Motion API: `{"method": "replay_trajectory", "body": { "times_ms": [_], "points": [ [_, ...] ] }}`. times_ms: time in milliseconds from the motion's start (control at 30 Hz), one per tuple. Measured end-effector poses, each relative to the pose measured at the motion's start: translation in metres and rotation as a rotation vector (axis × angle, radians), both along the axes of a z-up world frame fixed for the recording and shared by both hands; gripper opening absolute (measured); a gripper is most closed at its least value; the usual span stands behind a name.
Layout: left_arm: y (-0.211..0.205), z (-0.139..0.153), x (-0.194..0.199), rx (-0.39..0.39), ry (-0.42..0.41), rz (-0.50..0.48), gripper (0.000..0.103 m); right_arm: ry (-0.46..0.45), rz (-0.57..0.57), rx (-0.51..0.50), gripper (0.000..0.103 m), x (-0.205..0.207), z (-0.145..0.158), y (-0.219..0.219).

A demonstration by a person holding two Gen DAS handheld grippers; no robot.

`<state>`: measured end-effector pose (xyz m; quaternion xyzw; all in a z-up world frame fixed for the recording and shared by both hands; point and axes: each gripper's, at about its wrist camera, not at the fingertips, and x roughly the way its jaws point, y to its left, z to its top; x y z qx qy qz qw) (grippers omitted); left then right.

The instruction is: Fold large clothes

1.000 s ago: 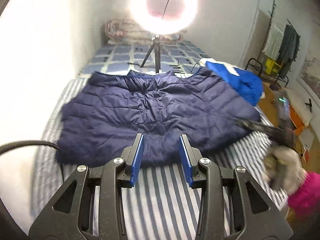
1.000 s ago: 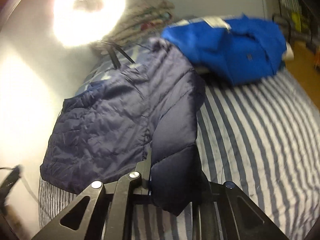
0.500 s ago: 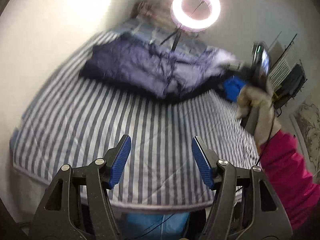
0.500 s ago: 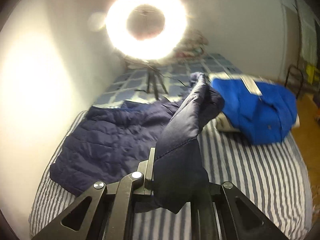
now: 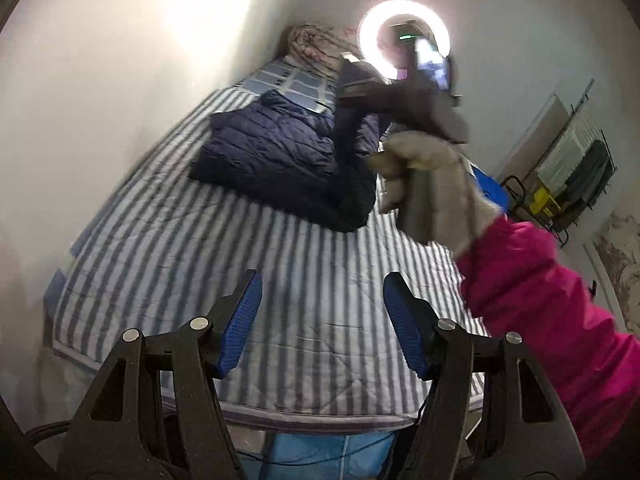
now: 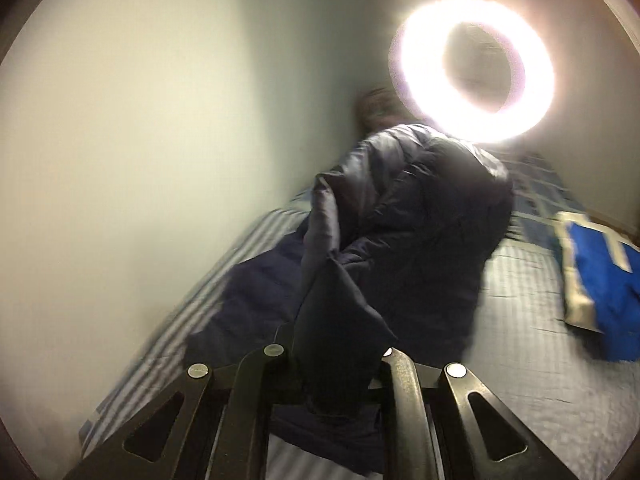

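Along the bed's left edge, by the white wall (image 5: 100, 92), I see bare striped mattress (image 5: 208, 264) running up to the far end. My left gripper (image 5: 322, 322) hangs above the near edge of the bed with its blue-padded fingers (image 5: 240, 320) spread wide and nothing between them.

Toward the middle and far end of the bed lies the navy puffer jacket (image 5: 272, 152), its left portion flat on the stripes. Its right portion is lifted off the bed: from the right wrist view I see the quilted fabric (image 6: 404, 220) rising in a tall bunched fold, with one end running down into my right gripper (image 6: 336, 360), which is pinching that dark cloth tightly between its fingers. From the left wrist view the right gripper (image 5: 360, 84) is blurred, held up over the jacket by my gloved right hand (image 5: 432, 184) with a pink sleeve (image 5: 560, 320) behind it.

Behind the jacket a ring light (image 6: 476, 72) glows at the far end of the bed, with rolled bedding (image 5: 316, 44) against the wall. On the bed's right side, well apart from the navy jacket, lies a bright blue garment (image 6: 604, 284). A clothes rack (image 5: 572, 176) stands off the bed's right edge.
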<state>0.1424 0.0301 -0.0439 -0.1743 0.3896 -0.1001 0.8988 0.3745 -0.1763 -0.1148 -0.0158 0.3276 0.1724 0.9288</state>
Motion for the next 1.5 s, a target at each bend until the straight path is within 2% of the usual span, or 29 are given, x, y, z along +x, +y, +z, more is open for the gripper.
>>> {"method": "replay_trajectory", "body": {
  "times_ms": [233, 300, 367, 567, 600, 667, 733, 833, 900, 933, 1033, 1133, 1233, 1300, 1333, 1367, 1400, 1500],
  "points": [
    [0.029, -0.003, 0.001, -0.003, 0.014, 0.074, 0.065, 0.148, 0.156, -0.028, 0.01, 0.034, -0.086, 0.114],
    [0.031, -0.005, 0.002, 0.0, 0.021, 0.071, 0.065, 0.155, 0.184, -0.065, 0.01, 0.036, -0.104, 0.134],
    [0.032, -0.007, 0.004, 0.008, 0.025, 0.07, 0.065, 0.147, 0.204, -0.098, 0.01, 0.038, -0.114, 0.145],
    [0.033, -0.006, 0.005, 0.005, 0.025, 0.08, 0.065, 0.18, 0.234, -0.087, 0.011, 0.052, -0.128, 0.145],
    [0.033, -0.007, 0.005, 0.008, 0.024, 0.078, 0.065, 0.184, 0.254, -0.092, 0.012, 0.054, -0.128, 0.144],
    [0.033, -0.009, 0.004, 0.021, 0.026, 0.076, 0.065, 0.204, 0.295, -0.053, 0.022, 0.06, -0.125, 0.14],
    [0.033, -0.01, 0.005, 0.023, 0.03, 0.078, 0.065, 0.245, 0.34, 0.07, 0.04, 0.065, -0.112, 0.115],
    [0.036, -0.01, 0.005, 0.031, 0.028, 0.094, 0.065, 0.238, 0.351, 0.195, 0.041, 0.058, -0.087, 0.071],
    [0.035, -0.009, 0.008, 0.037, 0.028, 0.097, 0.065, 0.231, 0.338, 0.253, 0.049, 0.05, -0.076, 0.038],
    [0.034, -0.008, 0.01, 0.035, 0.029, 0.095, 0.065, 0.22, 0.32, 0.27, 0.052, 0.044, -0.07, 0.018],
    [0.031, -0.003, 0.022, 0.02, 0.033, 0.071, 0.065, 0.205, 0.265, 0.292, 0.053, 0.033, -0.06, -0.025],
    [0.027, 0.009, 0.043, 0.073, 0.005, 0.062, 0.065, 0.213, 0.144, 0.223, 0.056, 0.018, -0.064, -0.062],
    [0.024, 0.023, 0.089, 0.142, -0.035, 0.051, 0.065, 0.25, 0.065, 0.248, 0.067, 0.016, -0.08, -0.098],
    [0.02, 0.024, 0.129, 0.224, -0.054, 0.039, 0.065, 0.287, 0.021, 0.29, 0.07, 0.026, -0.094, -0.116],
    [0.018, 0.022, 0.154, 0.288, -0.064, 0.067, 0.065, 0.311, -0.005, 0.32, 0.075, 0.03, -0.104, -0.125],
    [0.018, 0.017, 0.17, 0.318, -0.064, 0.089, 0.065, 0.324, -0.018, 0.335, 0.079, 0.031, -0.109, -0.128],
    [0.023, 0.008, 0.2, 0.315, -0.033, 0.104, 0.065, 0.34, -0.036, 0.354, 0.081, 0.035, -0.116, -0.134],
    [0.037, -0.025, 0.255, 0.269, 0.051, 0.134, 0.065, 0.365, -0.04, 0.387, 0.081, 0.033, -0.13, -0.138]
  ]
}}
